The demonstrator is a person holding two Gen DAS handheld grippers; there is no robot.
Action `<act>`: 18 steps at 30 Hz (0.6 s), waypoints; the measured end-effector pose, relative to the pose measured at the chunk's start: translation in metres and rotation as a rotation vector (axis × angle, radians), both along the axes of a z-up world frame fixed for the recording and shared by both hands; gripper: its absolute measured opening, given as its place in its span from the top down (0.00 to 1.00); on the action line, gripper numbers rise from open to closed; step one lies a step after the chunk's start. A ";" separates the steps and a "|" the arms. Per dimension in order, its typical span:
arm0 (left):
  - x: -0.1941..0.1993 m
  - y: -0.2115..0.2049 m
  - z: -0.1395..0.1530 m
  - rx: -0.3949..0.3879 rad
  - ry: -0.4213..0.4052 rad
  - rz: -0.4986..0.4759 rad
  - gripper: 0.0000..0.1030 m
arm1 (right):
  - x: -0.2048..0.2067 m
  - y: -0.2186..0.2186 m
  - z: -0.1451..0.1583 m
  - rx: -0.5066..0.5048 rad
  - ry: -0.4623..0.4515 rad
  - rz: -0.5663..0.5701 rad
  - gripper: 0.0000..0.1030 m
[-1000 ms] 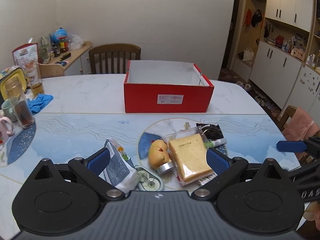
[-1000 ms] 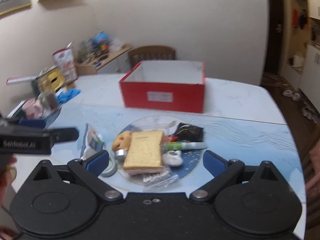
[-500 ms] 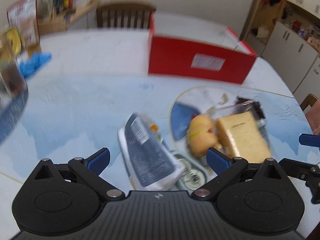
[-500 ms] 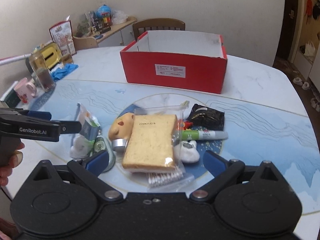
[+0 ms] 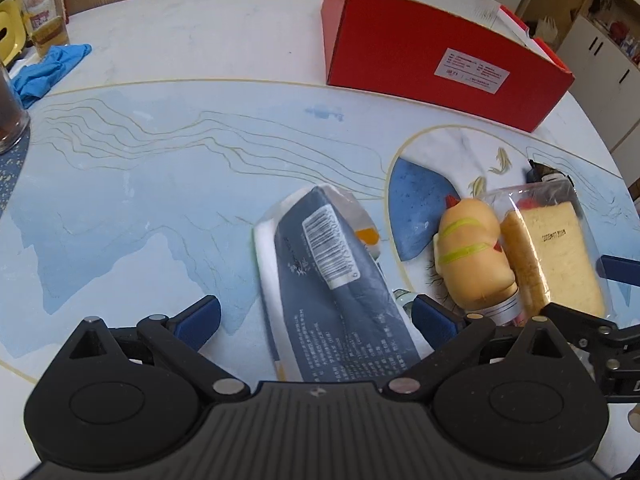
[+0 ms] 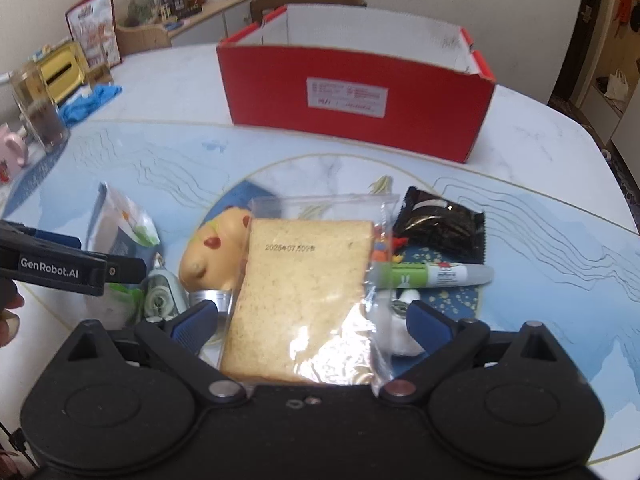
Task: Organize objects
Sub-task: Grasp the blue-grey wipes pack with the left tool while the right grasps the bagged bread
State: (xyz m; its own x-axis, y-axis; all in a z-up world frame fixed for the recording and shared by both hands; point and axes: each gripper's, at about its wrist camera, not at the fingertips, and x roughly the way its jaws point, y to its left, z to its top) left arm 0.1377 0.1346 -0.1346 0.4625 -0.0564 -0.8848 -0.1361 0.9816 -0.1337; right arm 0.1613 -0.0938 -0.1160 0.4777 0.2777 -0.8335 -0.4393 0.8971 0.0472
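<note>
Two handheld grippers hang low over a cluttered blue-and-white patterned table (image 5: 160, 184), each poised above a different item in the pile at its near edge. The left gripper (image 5: 316, 316) has its blue-padded fingers spread wide on either side of a dark blue and white packet (image 5: 332, 280) that lies flat with its barcode up; the pads are not touching it. The right gripper (image 6: 312, 318) is likewise spread open, its fingers straddling the near end of a slice of bread in a clear bag (image 6: 304, 300) without closing on it. Just left of the bread lies a yellow squeeze toy (image 6: 212, 252), with a small roll of correction tape (image 6: 160, 296) and a silver tin (image 6: 214, 300) tucked in beside it. To the right of the bread are a green-and-grey marker (image 6: 432, 274), a black snack wrapper (image 6: 440, 228) beyond it, and a small white object (image 6: 400, 328) near the right gripper's right finger. An open red cardboard box (image 6: 356, 100) stands at the far side of the table, well apart from the pile; what it holds cannot be seen. At the far left sit a blue cloth (image 6: 90, 98), a glass of dark liquid (image 6: 42, 116) and a pink mug (image 6: 12, 152). Part of a hand (image 6: 8, 320) shows at the left edge behind the left gripper.
</note>
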 end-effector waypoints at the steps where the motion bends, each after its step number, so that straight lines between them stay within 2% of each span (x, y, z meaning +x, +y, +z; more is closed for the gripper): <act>1: 0.000 0.001 -0.001 -0.001 -0.003 -0.002 0.04 | 0.000 0.002 -0.002 -0.006 0.005 0.005 0.02; 4: 0.003 0.004 -0.004 -0.005 0.000 -0.015 0.18 | 0.001 0.008 -0.008 -0.027 0.011 0.022 0.05; 6: 0.003 0.006 -0.004 -0.018 -0.010 -0.020 0.24 | 0.002 0.010 -0.010 -0.039 0.015 0.024 0.08; 8: 0.002 0.007 -0.003 -0.021 -0.021 -0.028 0.36 | 0.003 0.011 -0.012 -0.046 0.024 0.022 0.10; 11: 0.000 0.007 -0.002 -0.016 -0.028 -0.038 0.45 | 0.004 0.011 -0.012 -0.050 0.023 0.015 0.15; 15: -0.003 0.009 0.001 -0.028 -0.032 -0.031 0.54 | 0.002 0.009 -0.010 -0.042 0.019 0.010 0.24; 18: -0.004 0.011 0.004 -0.051 -0.033 -0.015 0.57 | 0.001 0.006 -0.005 -0.026 0.016 -0.005 0.25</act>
State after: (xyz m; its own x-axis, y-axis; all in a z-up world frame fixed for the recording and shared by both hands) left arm 0.1342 0.1457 -0.1303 0.4897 -0.1082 -0.8651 -0.1161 0.9753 -0.1877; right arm 0.1625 -0.0882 -0.1215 0.4657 0.2539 -0.8478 -0.4344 0.9002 0.0309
